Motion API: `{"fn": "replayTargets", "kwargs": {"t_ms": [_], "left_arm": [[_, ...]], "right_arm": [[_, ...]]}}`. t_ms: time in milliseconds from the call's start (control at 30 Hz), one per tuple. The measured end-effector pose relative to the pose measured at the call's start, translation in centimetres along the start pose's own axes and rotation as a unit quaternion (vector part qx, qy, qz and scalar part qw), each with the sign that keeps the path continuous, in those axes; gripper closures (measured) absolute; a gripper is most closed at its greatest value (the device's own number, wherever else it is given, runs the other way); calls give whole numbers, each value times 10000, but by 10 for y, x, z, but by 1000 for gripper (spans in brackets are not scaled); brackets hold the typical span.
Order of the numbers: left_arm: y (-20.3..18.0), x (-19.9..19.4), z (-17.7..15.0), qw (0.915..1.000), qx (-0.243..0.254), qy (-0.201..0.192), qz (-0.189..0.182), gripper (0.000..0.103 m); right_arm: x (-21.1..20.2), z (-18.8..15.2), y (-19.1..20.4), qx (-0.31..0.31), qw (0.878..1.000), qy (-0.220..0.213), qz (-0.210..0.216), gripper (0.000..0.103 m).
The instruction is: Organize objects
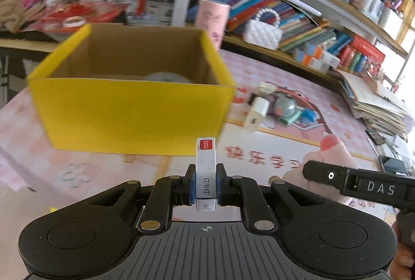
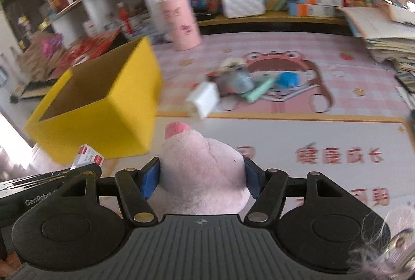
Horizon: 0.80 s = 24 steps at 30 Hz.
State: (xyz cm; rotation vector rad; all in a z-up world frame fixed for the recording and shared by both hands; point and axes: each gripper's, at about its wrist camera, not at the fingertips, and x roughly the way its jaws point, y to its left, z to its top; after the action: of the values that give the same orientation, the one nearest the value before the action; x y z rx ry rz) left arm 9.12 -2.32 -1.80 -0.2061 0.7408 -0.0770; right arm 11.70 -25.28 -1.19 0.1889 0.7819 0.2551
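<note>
The small white staple box with a red label (image 1: 206, 171) is pinched upright in my left gripper (image 1: 205, 182), just short of the open yellow cardboard box (image 1: 135, 111) on the pink cartoon table mat (image 1: 285, 150). My right gripper (image 2: 201, 180) squeezes a soft pink plush toy (image 2: 202, 173) beside it.

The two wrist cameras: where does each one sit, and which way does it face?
Left wrist: sits behind the left gripper, which clamps a staple box; faces the yellow box.
Right wrist: sits behind the right gripper, which clamps a pink plush toy; faces the table mat.
Shared: yellow box, white charger, pink canister, bookshelves.
</note>
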Motion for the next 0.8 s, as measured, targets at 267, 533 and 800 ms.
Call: {"fn": "replayTargets", "kwargs": {"t_ms": [267,533,800], "left_arm": [[42,-33,-20,9997,-170,2,172,90],[73,-63,-36,9994,-242,-35,244,90],[90,-83,-47,9996,-188,-85,175,90]], "right_arm": [[-4,-25,58,-307,9990,190,276,39],[-13,-48,100,-417,9979,260,434,39],[-26,-66,123,-407,9981,206,407,39]]}}
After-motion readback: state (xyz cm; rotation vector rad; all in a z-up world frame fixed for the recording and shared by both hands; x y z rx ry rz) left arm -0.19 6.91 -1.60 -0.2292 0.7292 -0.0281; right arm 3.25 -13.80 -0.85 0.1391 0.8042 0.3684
